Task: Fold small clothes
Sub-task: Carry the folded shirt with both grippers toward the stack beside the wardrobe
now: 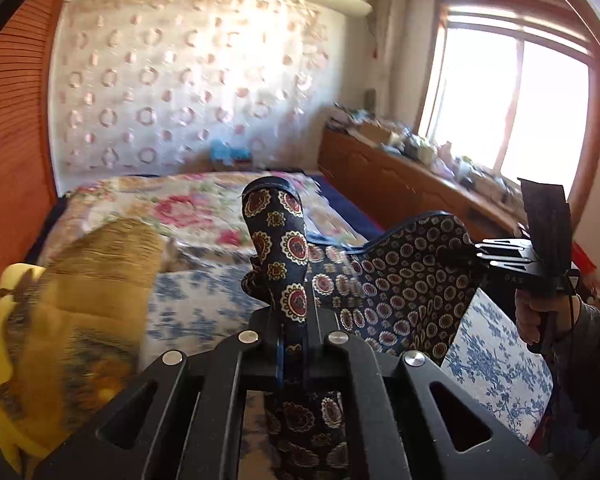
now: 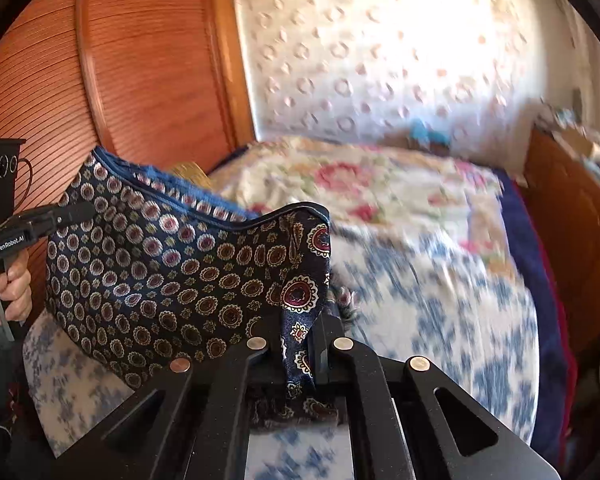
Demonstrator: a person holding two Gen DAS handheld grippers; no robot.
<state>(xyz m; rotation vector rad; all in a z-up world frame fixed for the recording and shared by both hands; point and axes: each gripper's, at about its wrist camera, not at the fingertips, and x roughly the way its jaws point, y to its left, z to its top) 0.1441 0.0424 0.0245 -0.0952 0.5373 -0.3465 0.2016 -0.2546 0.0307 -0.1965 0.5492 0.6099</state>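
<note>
The left hand-held gripper [image 1: 294,344] is clenched on one corner of the patterned garment [image 2: 160,272], and the right hand-held gripper [image 2: 300,354] clamps the other, so the garment hangs stretched between them, above the bed [image 2: 440,280]. It looks light, soft and limp; corners by the piped edge seem the safest hold.

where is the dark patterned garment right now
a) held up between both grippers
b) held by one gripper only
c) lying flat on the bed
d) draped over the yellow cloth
a: the left gripper and the right gripper are each shut on an end of the dark patterned garment, which hangs stretched between them above the bed.
</note>
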